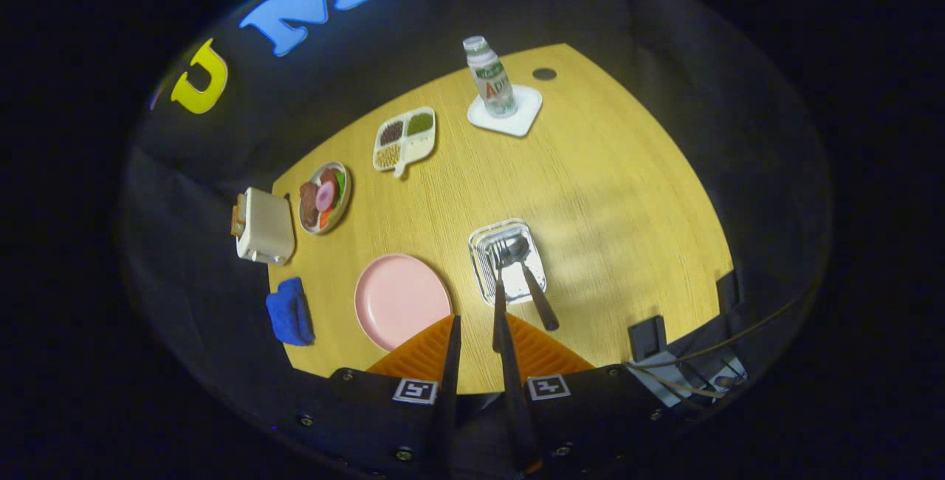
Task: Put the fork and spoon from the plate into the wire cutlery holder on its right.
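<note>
The gripper is held above the surface, jaws slightly apart, the fork handle just inside the right one, its tines in the wire holder beside the spoon.

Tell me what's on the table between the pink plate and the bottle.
Bare wood in the gripper view: nothing lies between the pink plate and the bottle. The open claw holds nothing.

My fingers hang apart above the near edge of the desk. Just ahead stands the wire cutlery holder with the fork and spoon in it, handles leaning toward me. Left of it lies the plate, then a folded cloth. Beyond those sit a toaster, a food dish and a divided tray. Farthest back, a bottle stands on a coaster.
</note>
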The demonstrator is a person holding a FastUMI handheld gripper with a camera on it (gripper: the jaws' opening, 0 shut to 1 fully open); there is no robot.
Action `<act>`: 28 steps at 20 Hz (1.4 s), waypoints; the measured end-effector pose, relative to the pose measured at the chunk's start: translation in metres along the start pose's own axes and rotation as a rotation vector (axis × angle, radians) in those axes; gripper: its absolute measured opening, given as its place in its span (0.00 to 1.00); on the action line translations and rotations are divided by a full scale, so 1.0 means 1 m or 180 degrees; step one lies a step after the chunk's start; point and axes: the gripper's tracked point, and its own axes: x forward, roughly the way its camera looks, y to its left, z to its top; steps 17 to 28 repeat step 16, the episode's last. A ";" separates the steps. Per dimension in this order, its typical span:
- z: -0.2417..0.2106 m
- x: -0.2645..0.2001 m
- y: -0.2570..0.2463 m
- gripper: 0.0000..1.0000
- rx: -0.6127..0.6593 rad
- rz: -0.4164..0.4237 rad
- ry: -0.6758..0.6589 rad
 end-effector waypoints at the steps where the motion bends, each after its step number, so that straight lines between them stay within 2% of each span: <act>1: 0.018 -0.008 0.004 0.30 -0.0074 -0.0001 -0.0323; 5: 0.071 -0.050 0.020 0.30 -0.0402 -0.0080 -0.1462; 8: 0.098 -0.090 0.034 0.30 -0.0778 -0.0284 -0.2212; 11: 0.123 -0.138 0.048 0.30 -0.1094 -0.0534 -0.2911; 15: 0.143 -0.192 0.058 0.30 -0.1180 -0.0769 -0.3590; 16: 0.146 -0.203 0.058 0.30 -0.1171 -0.0806 -0.3705; 28: 0.146 -0.203 0.058 0.30 -0.1171 -0.0806 -0.3705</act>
